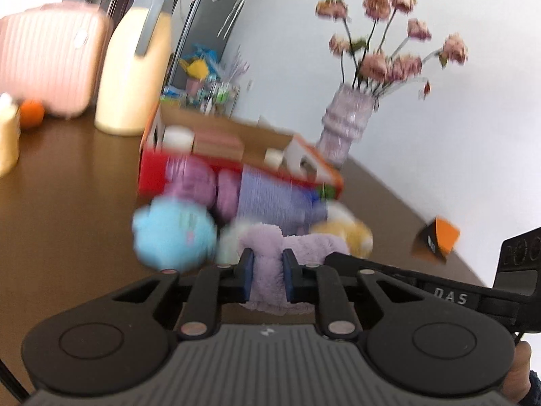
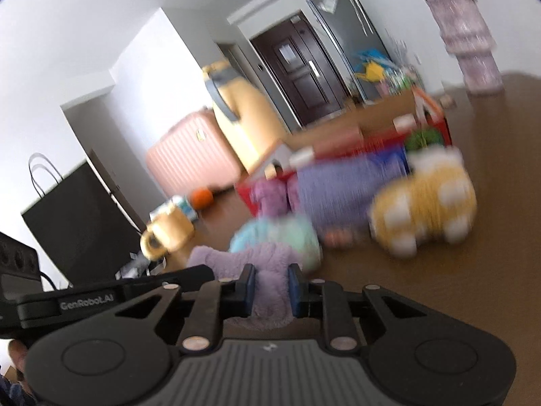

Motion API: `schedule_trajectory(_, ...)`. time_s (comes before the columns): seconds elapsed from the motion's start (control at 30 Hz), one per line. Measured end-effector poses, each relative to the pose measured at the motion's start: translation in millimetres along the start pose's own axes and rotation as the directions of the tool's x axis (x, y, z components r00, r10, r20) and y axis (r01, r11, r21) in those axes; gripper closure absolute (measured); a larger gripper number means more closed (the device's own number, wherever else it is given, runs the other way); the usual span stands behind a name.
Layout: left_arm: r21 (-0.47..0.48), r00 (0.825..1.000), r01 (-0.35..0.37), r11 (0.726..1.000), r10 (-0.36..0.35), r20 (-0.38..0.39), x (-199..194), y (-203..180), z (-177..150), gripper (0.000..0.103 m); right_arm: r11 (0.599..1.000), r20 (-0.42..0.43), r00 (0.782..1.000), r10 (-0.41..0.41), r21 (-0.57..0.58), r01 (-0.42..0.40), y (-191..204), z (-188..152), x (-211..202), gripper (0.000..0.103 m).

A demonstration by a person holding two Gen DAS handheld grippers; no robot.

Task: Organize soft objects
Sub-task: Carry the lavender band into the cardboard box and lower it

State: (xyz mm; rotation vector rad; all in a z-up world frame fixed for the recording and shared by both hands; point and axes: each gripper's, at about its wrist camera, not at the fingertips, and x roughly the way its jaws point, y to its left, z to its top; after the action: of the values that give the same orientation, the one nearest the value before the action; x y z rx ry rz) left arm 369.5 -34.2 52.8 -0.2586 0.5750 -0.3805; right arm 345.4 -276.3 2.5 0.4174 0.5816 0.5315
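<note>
Both grippers are pinching one lilac plush cloth at the near edge of the tabletop.

The left gripper (image 1: 267, 275) and the right gripper (image 2: 272, 289) are each nearly closed, pads pressing into a bunched fold of the lilac plush cloth (image 1: 304, 243), probably so the limp fabric can be stretched between two hands rather than dragged. Just behind it, a blue plush toy (image 1: 174, 233) and a yellow spotted plush toy (image 2: 426, 199) are crowding the path to the red cardboard box (image 1: 154, 169). A purple plush toy (image 1: 196, 179) is leaning against that box. The vase of flowers (image 1: 345, 125) and a cream jug (image 1: 135, 67) are standing well behind on the brown tabletop (image 1: 67, 203).
</note>
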Motion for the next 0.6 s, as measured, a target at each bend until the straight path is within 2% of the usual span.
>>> schedule_trajectory(0.13, -0.025, 0.999, 0.027, 0.999, -0.026, 0.045, 32.7, 14.2, 65.8, 0.085, 0.998, 0.069, 0.997, 0.027, -0.066, -0.023, 6.6, 52.3, 9.1, 0.083)
schedule_trajectory(0.23, -0.037, 0.999, -0.003, 0.999, 0.004, 0.032, 72.2, 27.7, 110.3, 0.085, 0.992, 0.106, 0.994, 0.037, -0.122, -0.024, 6.5, 104.4, 31.4, 0.083)
schedule_trajectory(0.3, -0.045, 0.999, -0.041, 0.998, 0.042, 0.007, 100.3, 38.6, 132.0, 0.085, 0.993, 0.084, 0.996, 0.025, -0.118, -0.015, -1.7, 142.6, 60.5, 0.083)
schedule_trajectory(0.4, -0.074, 0.993, -0.085, 0.994, 0.078, -0.094, 154.3, 54.1, 162.2, 0.085, 0.997, 0.001, 1.000, 0.008, -0.075, -0.007, -18.4, 188.5, 113.2, 0.083)
schedule_trajectory(0.43, -0.057, 0.989, -0.096, 0.994, 0.089, -0.118, 172.0, 53.2, 172.0, 0.085, 0.997, -0.028, 1.000, -0.006, -0.075, 0.004, -22.7, 199.3, 130.4, 0.083)
schedule_trajectory(0.5, -0.047, 0.985, -0.091, 0.995, 0.083, -0.154, 205.0, 51.2, 186.3, 0.085, 0.995, -0.058, 0.997, -0.059, -0.084, 0.054, -32.4, 219.2, 162.4, 0.083)
schedule_trajectory(0.6, -0.090, 0.978, -0.068, 0.994, 0.049, -0.201, 253.8, 43.0, 200.8, 0.085, 0.979, -0.059, 0.986, -0.157, -0.142, 0.147, -43.7, 241.3, 188.9, 0.083)
